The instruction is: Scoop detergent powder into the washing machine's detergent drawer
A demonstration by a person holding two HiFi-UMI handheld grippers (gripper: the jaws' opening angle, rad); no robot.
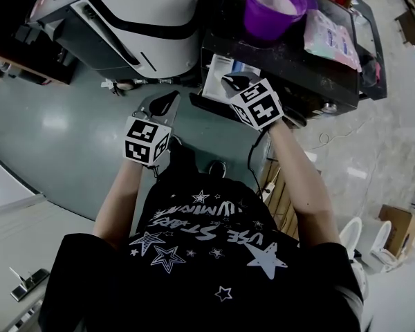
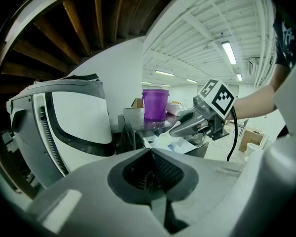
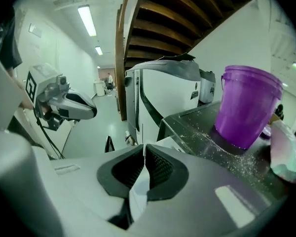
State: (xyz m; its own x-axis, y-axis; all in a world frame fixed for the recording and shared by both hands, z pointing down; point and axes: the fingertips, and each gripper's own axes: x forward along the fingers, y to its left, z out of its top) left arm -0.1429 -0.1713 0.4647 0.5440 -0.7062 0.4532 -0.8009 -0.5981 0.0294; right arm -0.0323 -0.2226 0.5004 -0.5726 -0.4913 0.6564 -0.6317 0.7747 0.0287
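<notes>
My right gripper (image 3: 144,154) is clamped on the thin white plastic scoop (image 3: 139,189); probably light, stiff, slippery, best held at the handle; left gripper (image 2: 151,157) closed, empty.

Cardboard box (image 1: 395,224) — wooden stairs (image 3: 158,14)

The black shirt (image 1: 214,254) bears white print, seemingly "USE STARS", otherwise unclear.

purple bucket (image 1: 272,11) and bag (image 1: 328,38) crowding machine top (image 1: 280,62), open floor (image 1: 55,123) left
</notes>
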